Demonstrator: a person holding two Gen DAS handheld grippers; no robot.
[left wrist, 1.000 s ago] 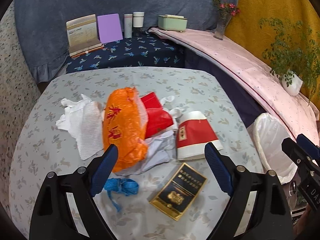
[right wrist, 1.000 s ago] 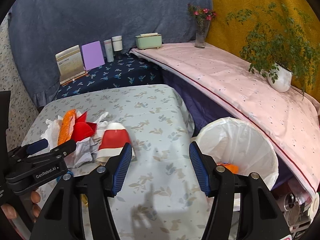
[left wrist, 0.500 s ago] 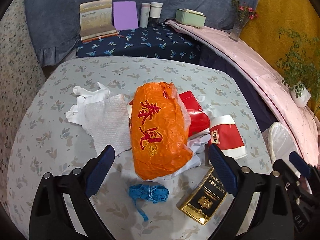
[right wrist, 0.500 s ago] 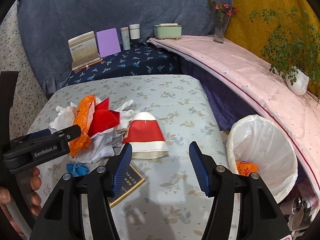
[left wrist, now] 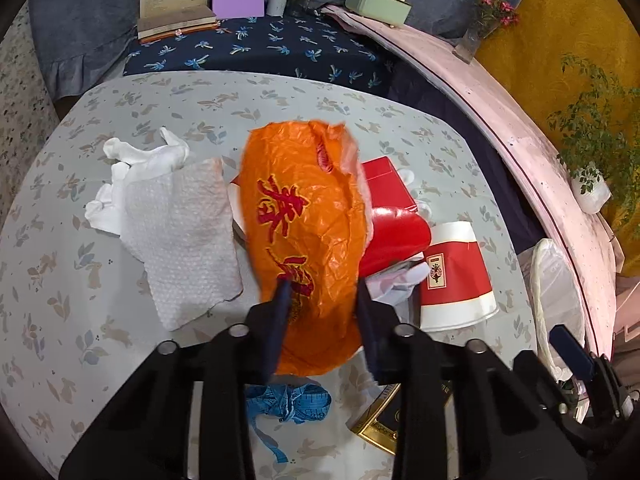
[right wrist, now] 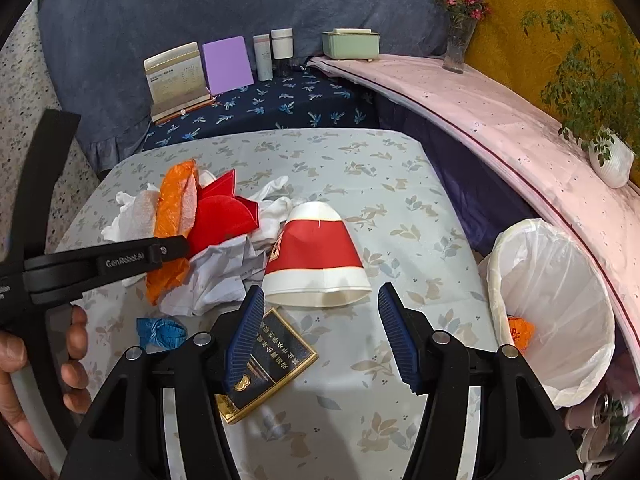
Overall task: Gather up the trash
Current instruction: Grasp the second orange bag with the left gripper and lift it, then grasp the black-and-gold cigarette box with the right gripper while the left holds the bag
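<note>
Left wrist view shows the left claw point(left wrist: 320, 292) pinched onto the near end of a crinkled orange plastic bag point(left wrist: 304, 216) printed with red characters; the bag's film bulges between the two dark fingers point(left wrist: 280, 312) and runs straight ahead of them. Just left of the claw lies a dimpled white paper towel point(left wrist: 180, 240) with a bunched white cloth point(left wrist: 140, 156) beyond it. To the claw's right sit folded red cardboard pieces point(left wrist: 392, 216), crumpled white paper point(left wrist: 396, 284) and a red-and-white paper cup point(left wrist: 456, 280) on its side. Beneath the claw, a knotted blue band point(left wrist: 288, 400) and a black-and-gold flat box point(left wrist: 384, 420) are partly covered by the black frame. All of it rests on the pale leaf-print tablecloth point(left wrist: 80, 280).

In the right wrist view, the right claw point(right wrist: 322, 332) stands spread wide with nothing between its blue pads point(right wrist: 246, 332), hovering close behind the cup's mouth. The black-and-gold box lies under its left finger. To its right stands a white-lined trash bin point(right wrist: 552, 312); an orange scrap point(right wrist: 520, 330) inside is half hidden by the rim. The bag's far underside cannot be seen.
</note>
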